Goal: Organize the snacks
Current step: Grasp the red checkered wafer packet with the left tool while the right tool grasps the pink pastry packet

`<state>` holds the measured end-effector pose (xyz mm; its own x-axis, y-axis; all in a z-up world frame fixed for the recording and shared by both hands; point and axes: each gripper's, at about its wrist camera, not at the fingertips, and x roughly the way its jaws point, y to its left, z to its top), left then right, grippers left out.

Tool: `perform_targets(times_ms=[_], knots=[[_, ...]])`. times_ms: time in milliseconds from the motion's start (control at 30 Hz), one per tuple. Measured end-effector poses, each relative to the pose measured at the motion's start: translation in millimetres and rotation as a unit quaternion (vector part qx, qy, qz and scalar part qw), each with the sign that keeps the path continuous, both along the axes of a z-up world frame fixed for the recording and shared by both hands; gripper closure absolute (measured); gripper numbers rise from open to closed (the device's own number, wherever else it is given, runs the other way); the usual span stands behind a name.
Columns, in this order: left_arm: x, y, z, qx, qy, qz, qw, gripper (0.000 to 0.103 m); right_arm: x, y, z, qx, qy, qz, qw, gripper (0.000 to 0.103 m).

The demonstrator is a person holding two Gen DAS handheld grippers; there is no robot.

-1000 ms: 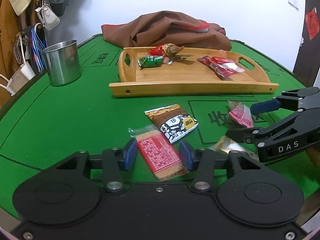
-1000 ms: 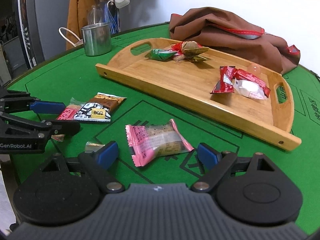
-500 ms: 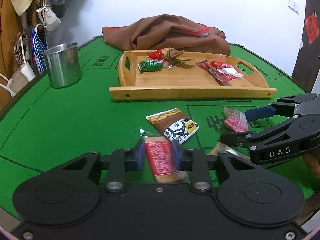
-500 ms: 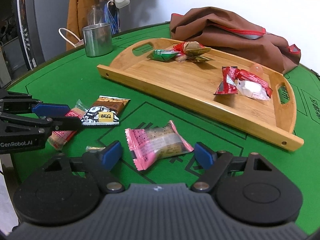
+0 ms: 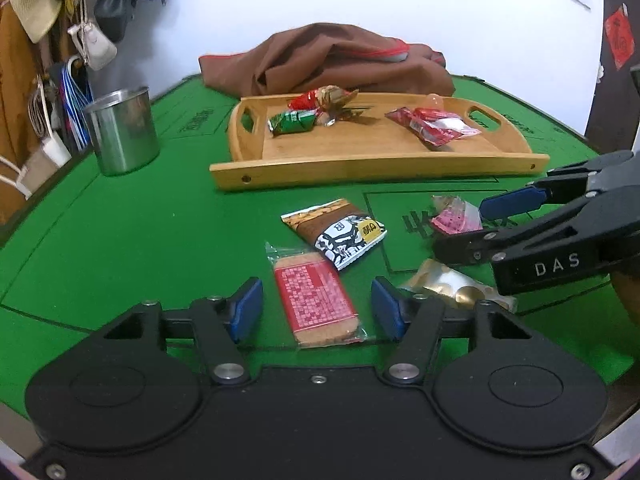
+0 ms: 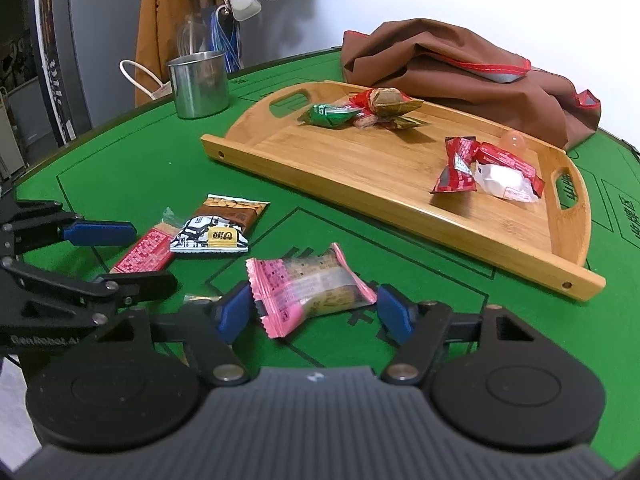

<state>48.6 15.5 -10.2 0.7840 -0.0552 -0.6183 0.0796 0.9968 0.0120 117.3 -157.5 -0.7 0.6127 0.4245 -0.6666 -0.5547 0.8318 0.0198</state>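
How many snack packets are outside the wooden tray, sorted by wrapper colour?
Red packet: 1
Brown packet: 1
Pink packet: 1
Gold packet: 1
Total: 4

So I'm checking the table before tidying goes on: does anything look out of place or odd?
Four snacks lie loose on the green table, not in the wooden tray: a red wafer pack, a brown packet, a pink packet and a gold packet. A crumpled brown cloth sits heaped behind the tray. Nothing looks spilled or damaged.
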Motion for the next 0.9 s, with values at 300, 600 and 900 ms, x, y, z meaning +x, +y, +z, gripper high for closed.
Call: perform_targets(times_ms=[300, 600, 900], knots=[[-2.0, -3.0, 6.3, 0.001, 0.002, -0.011, 0.9999, 0.068, -3.7, -2.0, 4.7, 0.015, 0.003, -0.008, 1.000, 0.038], [-2.7, -1.4, 9.3, 0.009, -0.007, -0.002, 0.9999, 0.081, -5.0, 0.9, 3.0, 0.012, -0.010, -0.008, 1.000, 0.033], [-0.2, -10.2, 1.2, 0.002, -0.002, -0.017, 0.9998, 0.055, 3.9, 9.0, -0.8, 0.011, -0.019, -0.016, 1.000, 0.025]])
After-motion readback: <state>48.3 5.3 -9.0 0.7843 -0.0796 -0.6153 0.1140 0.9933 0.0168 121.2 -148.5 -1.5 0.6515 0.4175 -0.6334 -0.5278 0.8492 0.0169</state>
